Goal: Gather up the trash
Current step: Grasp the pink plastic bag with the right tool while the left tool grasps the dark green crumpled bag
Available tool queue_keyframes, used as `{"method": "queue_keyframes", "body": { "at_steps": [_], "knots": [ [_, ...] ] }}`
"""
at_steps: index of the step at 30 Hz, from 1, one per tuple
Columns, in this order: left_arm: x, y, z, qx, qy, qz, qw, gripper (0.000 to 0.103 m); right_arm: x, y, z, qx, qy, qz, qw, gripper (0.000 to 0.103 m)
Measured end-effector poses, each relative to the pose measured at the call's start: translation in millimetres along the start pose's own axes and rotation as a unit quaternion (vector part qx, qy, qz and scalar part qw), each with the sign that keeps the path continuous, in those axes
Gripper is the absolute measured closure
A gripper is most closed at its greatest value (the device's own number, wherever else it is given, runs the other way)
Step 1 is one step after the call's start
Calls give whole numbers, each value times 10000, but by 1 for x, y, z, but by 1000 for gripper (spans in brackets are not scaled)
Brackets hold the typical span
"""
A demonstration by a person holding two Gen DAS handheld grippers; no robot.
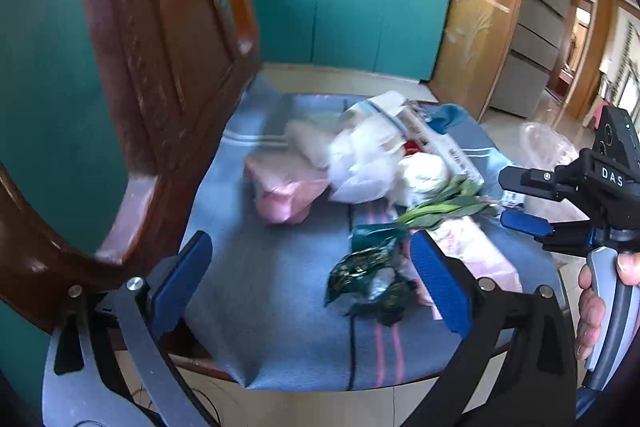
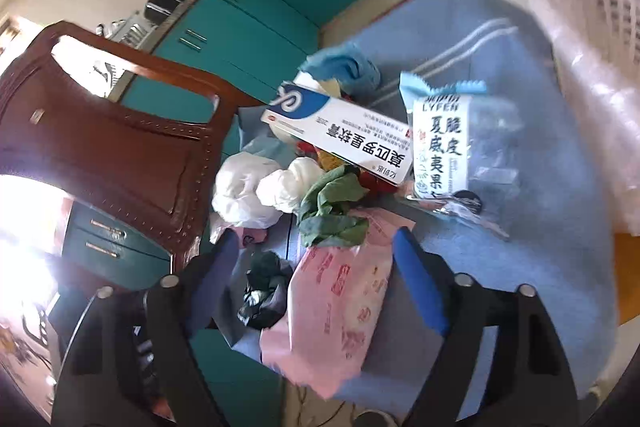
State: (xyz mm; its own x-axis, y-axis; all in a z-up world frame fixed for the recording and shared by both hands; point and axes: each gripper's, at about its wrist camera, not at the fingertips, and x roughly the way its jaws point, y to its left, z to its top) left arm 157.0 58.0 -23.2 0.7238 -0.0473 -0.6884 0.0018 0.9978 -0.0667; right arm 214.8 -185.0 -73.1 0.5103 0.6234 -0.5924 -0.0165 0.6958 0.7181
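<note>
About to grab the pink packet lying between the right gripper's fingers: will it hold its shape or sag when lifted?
The pink packet looks like thin, soft film, so it will probably sag and crumple. It seems flat and light, and glossy enough that it might slip. Its near end overhangs the blue cloth, so a push could tip it off.

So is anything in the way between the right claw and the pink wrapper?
Nothing visible. The pink wrapper lies right between the open right claw's fingers, with a dark crumpled wrapper beside it.
</note>
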Motion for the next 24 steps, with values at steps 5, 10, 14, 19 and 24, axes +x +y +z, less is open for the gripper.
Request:
{"method": "queue_keyframes", "body": {
  "at_steps": [5, 10, 14, 19, 24],
  "knots": [
    [0, -9, -1, 187, -10, -127, 9997, 5, 19, 6, 5, 56, 124, 59, 9999, 36],
    [6, -29, -6, 448, 141, -242, 9986, 5, 37, 16, 8, -309, 192, -77, 9993, 72],
    [12, -43, -13, 658, 265, -251, 9972, 5, 32, 20, 7, -550, 65, 5, 9985, 89],
    [24, -50, -16, 656, 370, -259, 9968, 5, 0, 51, -1, -1562, -453, -87, 9866, 92],
    [34, -47, -19, 523, 492, -273, 9970, 5, -19, 57, -4, -1801, -472, -125, 9824, 92]
  ]
}}
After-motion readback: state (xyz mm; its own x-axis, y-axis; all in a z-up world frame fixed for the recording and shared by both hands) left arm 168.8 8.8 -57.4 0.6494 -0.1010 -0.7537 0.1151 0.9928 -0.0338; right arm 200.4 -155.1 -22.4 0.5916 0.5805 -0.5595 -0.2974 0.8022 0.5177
